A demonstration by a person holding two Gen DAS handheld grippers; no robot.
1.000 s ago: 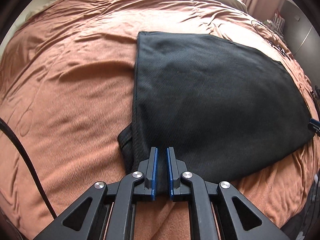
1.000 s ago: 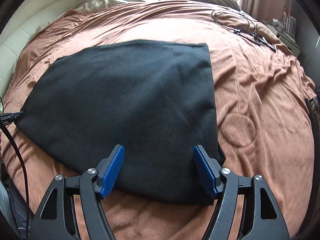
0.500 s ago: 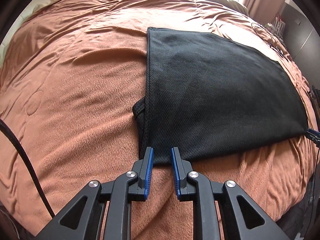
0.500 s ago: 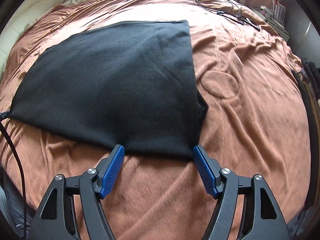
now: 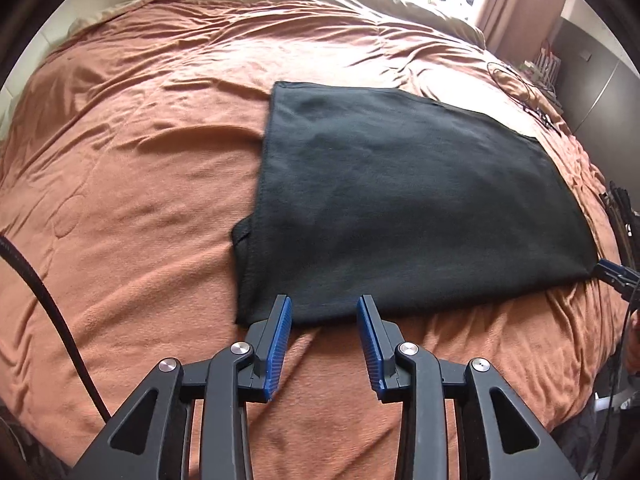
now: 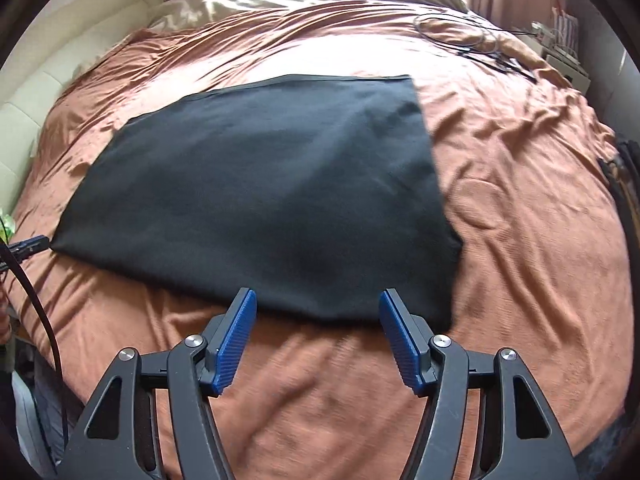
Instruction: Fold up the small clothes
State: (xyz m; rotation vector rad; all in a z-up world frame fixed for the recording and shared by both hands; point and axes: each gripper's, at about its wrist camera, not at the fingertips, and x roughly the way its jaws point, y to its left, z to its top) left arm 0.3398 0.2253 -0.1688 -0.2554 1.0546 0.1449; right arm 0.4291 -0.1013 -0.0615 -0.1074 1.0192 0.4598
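A rust-brown bedspread is carrying a folded black garment lying just ahead of the left gripper and right gripper, both gaping empty.

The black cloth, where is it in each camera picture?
Left wrist view: the black cloth lies right of centre on the brown blanket, its near edge just past the open jaws.
Right wrist view: the black cloth lies left of centre, near edge again by the open jaws.
Shared landmark: the tangle of cables at far right.

Black hand-held gripper, blue ribbed pads, silver screws.
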